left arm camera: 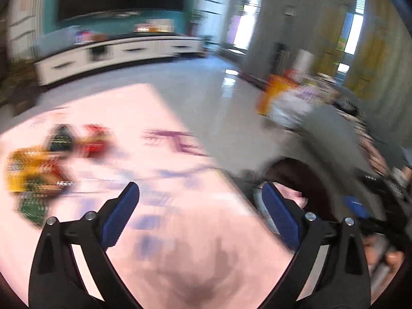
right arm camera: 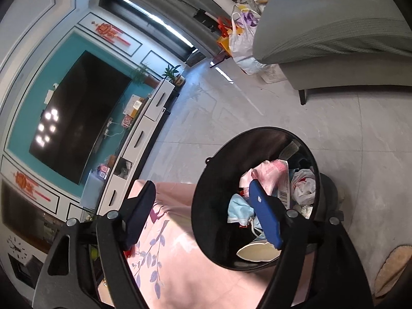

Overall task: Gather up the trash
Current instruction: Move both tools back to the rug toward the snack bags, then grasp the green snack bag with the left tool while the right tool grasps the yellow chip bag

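Both grippers stand spread with nothing between their blue pads. The right gripper (right arm camera: pixel 203 211) hangs over the round black plastic trash bin (right arm camera: pixel 206 180), which sits just off the near right edge of the pink floral tablecloth (right arm camera: pixel 164 231). Inside the bin lie a pink printed wrapper (right arm camera: pixel 273 172), a light blue face mask (right arm camera: pixel 238 207), a white crumpled plastic bag (right arm camera: pixel 305 186) and a pale paper plate (right arm camera: pixel 253 252).

The left gripper (left arm camera: pixel 200 206) points across the cloth toward a cluster of snack wrappers (left arm camera: pixel 46 159), yellow, green, dark and red, lying at the far left of the table, well apart from its fingertips. That view is heavily smeared, so I cannot tell how many wrappers there are or whether they overlap.

Risks from here, as I judge them:
- Flat, thin wrappers may slip out from between wide pads, or the pads may pinch the cloth along with a wrapper and drag it.
- A fast reach in such blur could scatter the cluster or push pieces off the far edge.
- The bin looks fairly full; light pieces dropped near its rim may bounce onto the grey tiled floor (right arm camera: pixel 257 108).
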Action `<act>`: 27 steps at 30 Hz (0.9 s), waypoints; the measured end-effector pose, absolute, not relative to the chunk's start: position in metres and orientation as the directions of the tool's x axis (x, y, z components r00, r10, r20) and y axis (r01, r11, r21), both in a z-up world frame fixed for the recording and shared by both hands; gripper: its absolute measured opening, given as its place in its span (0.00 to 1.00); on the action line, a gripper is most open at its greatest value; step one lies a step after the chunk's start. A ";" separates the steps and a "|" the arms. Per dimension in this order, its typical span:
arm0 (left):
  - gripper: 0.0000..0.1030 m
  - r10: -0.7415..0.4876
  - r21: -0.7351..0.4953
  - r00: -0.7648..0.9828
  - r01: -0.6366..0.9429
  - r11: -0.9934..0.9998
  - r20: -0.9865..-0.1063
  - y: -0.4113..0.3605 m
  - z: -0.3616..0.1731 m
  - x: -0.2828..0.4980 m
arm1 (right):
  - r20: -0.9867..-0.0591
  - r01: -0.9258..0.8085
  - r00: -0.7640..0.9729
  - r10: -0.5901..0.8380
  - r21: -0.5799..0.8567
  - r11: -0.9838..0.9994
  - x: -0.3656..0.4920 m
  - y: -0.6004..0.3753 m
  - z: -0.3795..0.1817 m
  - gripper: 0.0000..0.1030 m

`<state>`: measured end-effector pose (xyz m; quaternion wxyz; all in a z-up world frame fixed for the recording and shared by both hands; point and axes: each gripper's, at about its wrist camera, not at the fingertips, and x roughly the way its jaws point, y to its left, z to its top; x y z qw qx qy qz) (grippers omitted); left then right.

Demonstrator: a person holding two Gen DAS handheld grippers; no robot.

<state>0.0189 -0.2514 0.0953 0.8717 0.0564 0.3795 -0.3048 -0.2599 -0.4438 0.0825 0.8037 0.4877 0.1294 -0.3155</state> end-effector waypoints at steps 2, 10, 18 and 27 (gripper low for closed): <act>0.95 -0.400 -0.069 0.592 0.501 0.863 -0.699 -0.221 0.098 0.041 | -0.509 0.627 0.773 -0.378 0.703 0.335 -0.258 -0.440 0.087 0.72; 0.96 -0.143 0.047 0.624 0.277 0.960 -0.768 -0.121 0.070 0.130 | -0.512 0.606 0.796 -0.324 0.669 0.431 -0.228 -0.416 0.102 0.72; 0.96 -0.084 0.134 0.611 0.303 0.943 -0.787 -0.117 0.029 0.148 | -0.508 0.551 0.823 -0.253 0.606 0.574 -0.187 -0.380 0.119 0.72; 0.40 -0.132 0.062 0.499 0.353 0.933 -0.857 -0.118 -0.005 0.150 | -0.524 0.527 0.823 -0.219 0.560 0.639 -0.162 -0.358 0.123 0.72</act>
